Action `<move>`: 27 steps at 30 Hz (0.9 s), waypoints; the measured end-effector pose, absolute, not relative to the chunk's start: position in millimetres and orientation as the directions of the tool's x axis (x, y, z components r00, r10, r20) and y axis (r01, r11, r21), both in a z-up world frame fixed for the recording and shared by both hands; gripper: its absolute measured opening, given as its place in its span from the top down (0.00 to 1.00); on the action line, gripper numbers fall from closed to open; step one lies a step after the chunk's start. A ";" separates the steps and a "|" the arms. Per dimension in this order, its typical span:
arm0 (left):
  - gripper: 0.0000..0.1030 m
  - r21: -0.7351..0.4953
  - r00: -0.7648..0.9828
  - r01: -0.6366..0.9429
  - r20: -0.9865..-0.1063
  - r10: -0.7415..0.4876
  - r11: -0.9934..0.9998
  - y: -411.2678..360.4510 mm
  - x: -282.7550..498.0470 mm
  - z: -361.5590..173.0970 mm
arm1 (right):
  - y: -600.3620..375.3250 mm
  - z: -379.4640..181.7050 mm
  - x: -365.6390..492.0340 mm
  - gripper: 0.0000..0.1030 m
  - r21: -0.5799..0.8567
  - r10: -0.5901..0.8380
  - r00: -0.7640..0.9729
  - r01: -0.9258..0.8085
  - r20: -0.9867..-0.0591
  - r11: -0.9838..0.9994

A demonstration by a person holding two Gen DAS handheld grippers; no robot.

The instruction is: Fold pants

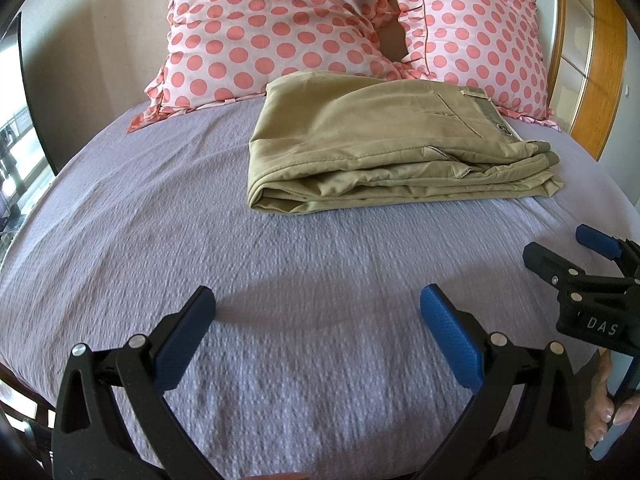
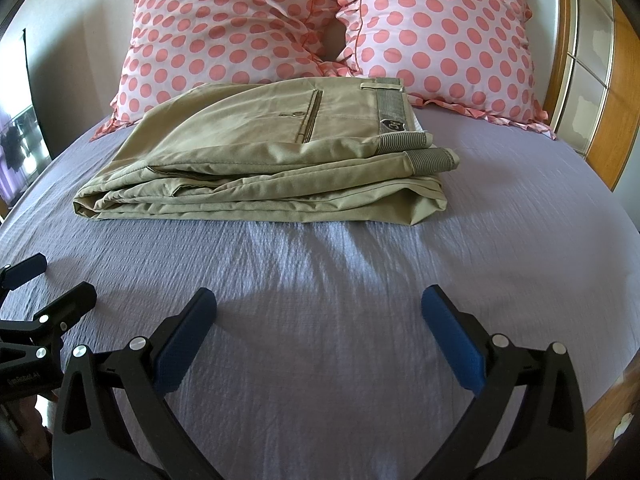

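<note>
Khaki pants (image 1: 380,148) lie folded in a flat stack on the lilac bedsheet (image 1: 200,220), waistband to the right, just in front of the pillows. They also show in the right wrist view (image 2: 260,164). My left gripper (image 1: 318,304) is open and empty, hovering over bare sheet well short of the pants. My right gripper (image 2: 319,303) is open and empty too, also short of the pants. The right gripper shows at the right edge of the left wrist view (image 1: 560,246), and the left gripper at the left edge of the right wrist view (image 2: 60,276).
Two pink polka-dot pillows (image 1: 280,28) (image 2: 440,36) lean against the wall behind the pants. A wooden headboard frame (image 2: 592,92) runs along the right side. A dark window frame (image 1: 32,100) stands at the left.
</note>
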State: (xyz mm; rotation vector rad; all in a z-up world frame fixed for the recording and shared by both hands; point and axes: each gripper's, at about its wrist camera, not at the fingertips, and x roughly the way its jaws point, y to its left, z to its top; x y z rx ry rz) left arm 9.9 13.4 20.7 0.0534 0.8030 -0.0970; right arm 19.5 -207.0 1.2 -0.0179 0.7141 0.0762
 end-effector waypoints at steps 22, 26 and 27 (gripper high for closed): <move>0.02 0.010 0.679 0.102 -0.731 -0.063 0.995 14.7 15.2 20.2 | -206.7 1.3 19.3 0.01 0.010 0.063 0.753 -0.075 -0.655 0.997; 0.02 0.010 0.677 0.096 -0.734 -0.058 0.995 14.9 16.4 18.8 | -206.5 1.3 19.3 0.01 0.010 0.062 0.753 -0.074 -0.655 0.997; 0.02 0.011 0.677 0.093 -0.734 -0.056 0.996 14.7 16.5 18.5 | -206.5 1.4 19.4 0.01 0.009 0.062 0.753 -0.074 -0.655 0.997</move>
